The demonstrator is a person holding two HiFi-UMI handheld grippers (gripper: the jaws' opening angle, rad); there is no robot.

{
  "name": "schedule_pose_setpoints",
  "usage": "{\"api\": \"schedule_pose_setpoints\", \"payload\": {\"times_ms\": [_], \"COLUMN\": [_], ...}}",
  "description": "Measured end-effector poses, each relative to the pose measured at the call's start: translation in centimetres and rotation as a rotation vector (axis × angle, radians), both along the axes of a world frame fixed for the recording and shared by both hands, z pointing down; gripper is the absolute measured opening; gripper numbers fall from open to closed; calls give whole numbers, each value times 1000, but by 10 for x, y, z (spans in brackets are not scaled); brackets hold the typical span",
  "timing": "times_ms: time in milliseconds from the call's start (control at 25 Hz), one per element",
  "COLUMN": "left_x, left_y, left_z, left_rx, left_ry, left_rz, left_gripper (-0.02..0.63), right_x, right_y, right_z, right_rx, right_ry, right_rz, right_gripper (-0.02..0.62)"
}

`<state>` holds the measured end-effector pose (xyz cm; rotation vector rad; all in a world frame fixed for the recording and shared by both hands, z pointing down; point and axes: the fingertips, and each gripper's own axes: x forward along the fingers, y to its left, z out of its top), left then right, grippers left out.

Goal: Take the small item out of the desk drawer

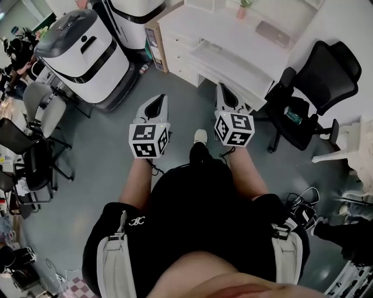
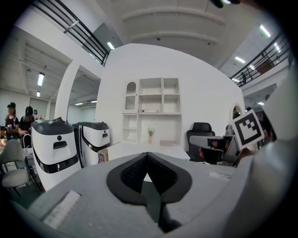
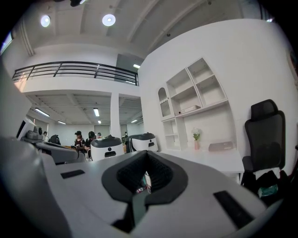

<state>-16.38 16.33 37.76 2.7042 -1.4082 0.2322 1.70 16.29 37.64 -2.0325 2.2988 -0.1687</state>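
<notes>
Presently the left tongs and the right tongs are held shut and empty, side by side, short of the white tabletop; the small item cannot be made out.

The desk is white, with a pink vase at its far edge. The chair is black and the floor is grey. The left gripper and right gripper are pale grey with black pads. Their cubes are white with black square markers.
</notes>
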Motion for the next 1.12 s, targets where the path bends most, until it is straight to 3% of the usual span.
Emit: {"api": "schedule_pose_setpoints", "payload": {"times_ms": [800, 1120], "left_x": [113, 134], "left_y": [-295, -368], "left_z": [-3, 3], "left_rx": [-90, -112], "left_ry": [-21, -11], "left_rz": [67, 102], "left_gripper": [13, 13], "right_x": [99, 116], "right_y": [-289, -353], "right_z": [21, 36], "right_rx": [-130, -188], "right_ry": [-72, -61], "right_rz": [40, 66], "right_gripper": [-3, -3]}}
